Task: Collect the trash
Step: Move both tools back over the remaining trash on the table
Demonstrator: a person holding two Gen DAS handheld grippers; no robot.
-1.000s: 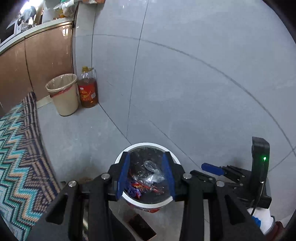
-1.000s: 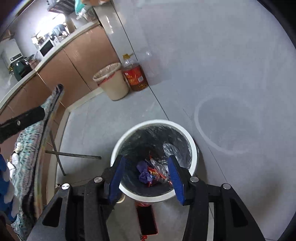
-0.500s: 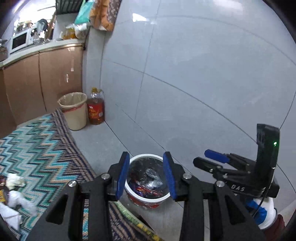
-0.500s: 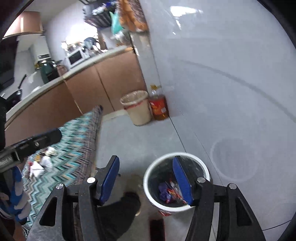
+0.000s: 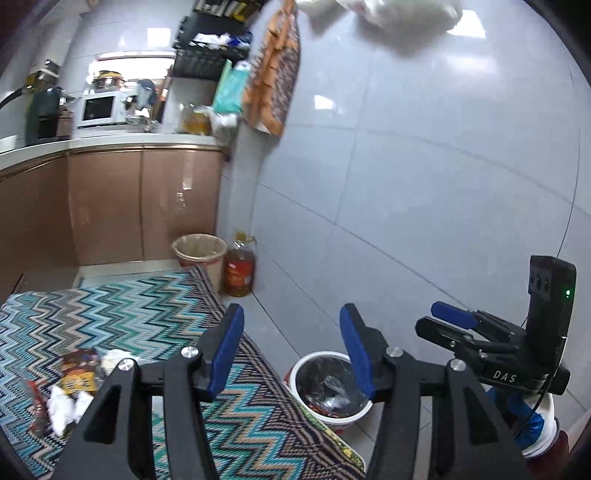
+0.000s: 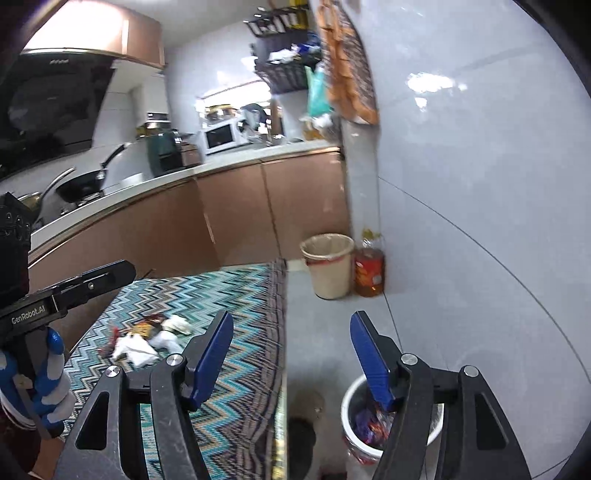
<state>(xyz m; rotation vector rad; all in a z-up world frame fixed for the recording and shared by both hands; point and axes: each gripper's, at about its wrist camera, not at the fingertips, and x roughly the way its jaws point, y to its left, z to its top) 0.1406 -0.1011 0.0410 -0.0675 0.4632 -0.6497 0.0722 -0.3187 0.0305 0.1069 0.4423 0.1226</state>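
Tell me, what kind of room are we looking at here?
Most likely a home kitchen: a microwave sits on the counter, a frying pan rests on the stove, and a big bottle of cooking oil stands on the floor.

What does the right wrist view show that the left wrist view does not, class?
Only the right wrist view shows the pans on the stove and the range hood. Only the left wrist view shows white bags hanging at the top. Both share the white trash bin, the beige bin, the oil bottle, the zigzag tablecloth and its litter.
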